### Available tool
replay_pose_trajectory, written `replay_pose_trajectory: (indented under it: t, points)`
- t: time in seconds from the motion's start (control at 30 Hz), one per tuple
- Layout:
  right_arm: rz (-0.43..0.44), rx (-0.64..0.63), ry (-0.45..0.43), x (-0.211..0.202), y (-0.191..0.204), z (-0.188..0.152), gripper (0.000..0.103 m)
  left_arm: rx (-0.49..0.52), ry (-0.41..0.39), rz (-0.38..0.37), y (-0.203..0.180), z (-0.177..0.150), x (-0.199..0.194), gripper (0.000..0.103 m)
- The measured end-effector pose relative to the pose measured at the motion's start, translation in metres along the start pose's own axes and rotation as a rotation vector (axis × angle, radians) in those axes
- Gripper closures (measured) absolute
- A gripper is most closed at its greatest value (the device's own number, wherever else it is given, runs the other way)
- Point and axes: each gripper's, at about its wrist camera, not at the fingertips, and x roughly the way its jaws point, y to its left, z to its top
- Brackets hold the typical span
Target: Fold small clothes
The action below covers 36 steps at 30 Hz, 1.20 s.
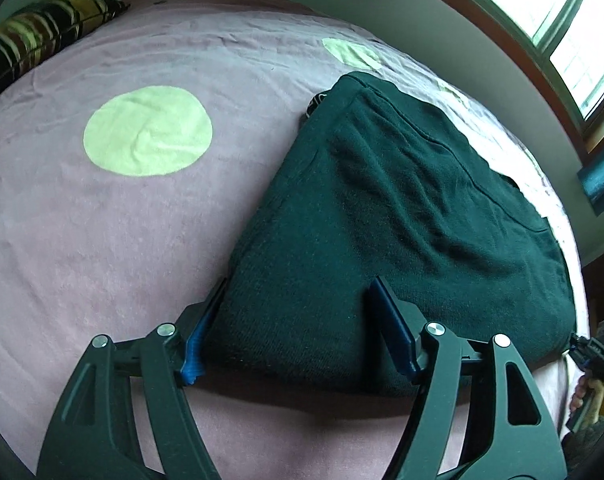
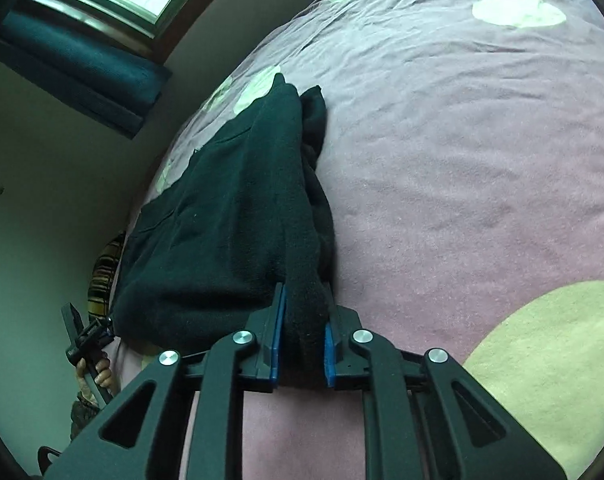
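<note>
Open pink bedspread [image 1: 102, 220] left of the dark green garment [image 1: 382, 208]; wall [image 2: 62, 168] close beyond.

Left gripper [image 1: 298, 320] is angling down with its jaws standing wide, blue pads [image 1: 394, 320] pressing nothing. Right gripper [image 2: 304, 332] is also tilting down, jaws pinching narrow on dark green cloth [image 2: 222, 216]. A hand [image 2: 102, 372] is gripping the left handle.
</note>
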Motion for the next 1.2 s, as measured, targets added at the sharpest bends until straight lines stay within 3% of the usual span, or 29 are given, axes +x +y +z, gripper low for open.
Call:
replay_pose_trajectory:
  t: [0.03, 0.17, 0.23, 0.3, 0.33, 0.37, 0.43, 0.63, 0.73, 0.8, 0.87, 1.03, 1.1, 1.2]
  points:
    - [0.011, 0.018, 0.002, -0.002, -0.002, 0.000, 0.071, -0.013, -0.001, -0.015, 0.002, 0.001, -0.001, 0.033]
    - [-0.030, 0.080, -0.019, -0.024, -0.007, -0.004, 0.064, -0.008, -0.002, -0.041, 0.005, 0.002, -0.005, 0.033]
    - [-0.099, 0.101, -0.117, -0.049, 0.005, -0.008, 0.061, -0.015, -0.002, -0.061, 0.009, 0.000, -0.007, 0.032]
    - [-0.051, 0.073, -0.173, -0.063, 0.030, -0.010, 0.061, -0.036, 0.005, -0.084, 0.012, -0.001, -0.006, 0.032]
    - [0.006, 0.045, -0.186, -0.064, 0.053, -0.010, 0.056, -0.041, 0.004, -0.089, 0.013, -0.001, -0.006, 0.031]
    - [0.058, 0.014, -0.189, -0.062, 0.075, -0.010, 0.048, -0.042, 0.002, -0.090, 0.012, -0.001, -0.006, 0.031]
    - [0.153, -0.052, -0.159, -0.045, 0.119, -0.009, 0.044, -0.041, 0.001, -0.086, 0.012, -0.002, -0.007, 0.031]
    - [0.324, -0.159, 0.033, 0.056, 0.209, -0.021, 0.044, -0.057, 0.001, -0.097, 0.015, -0.007, -0.012, 0.031]
    - [0.309, -0.154, 0.136, 0.106, 0.221, -0.036, 0.044, -0.056, 0.001, -0.102, 0.016, -0.009, -0.015, 0.030]
    - [0.241, -0.139, 0.197, 0.136, 0.213, -0.049, 0.044, -0.053, 0.000, -0.107, 0.017, -0.009, -0.016, 0.030]
    - [0.213, -0.166, 0.191, 0.146, 0.207, -0.057, 0.056, -0.055, -0.009, -0.094, 0.018, -0.010, -0.019, 0.030]
    - [0.223, -0.161, 0.189, 0.145, 0.205, -0.060, 0.056, -0.090, -0.100, -0.129, 0.027, -0.001, -0.040, 0.030]
    - [0.220, -0.171, 0.185, 0.146, 0.205, -0.060, 0.055, -0.088, -0.084, -0.163, 0.029, 0.005, -0.039, 0.029]
    - [0.220, -0.194, 0.168, 0.142, 0.207, -0.066, 0.055, -0.069, 0.005, -0.258, 0.026, 0.018, -0.022, 0.024]
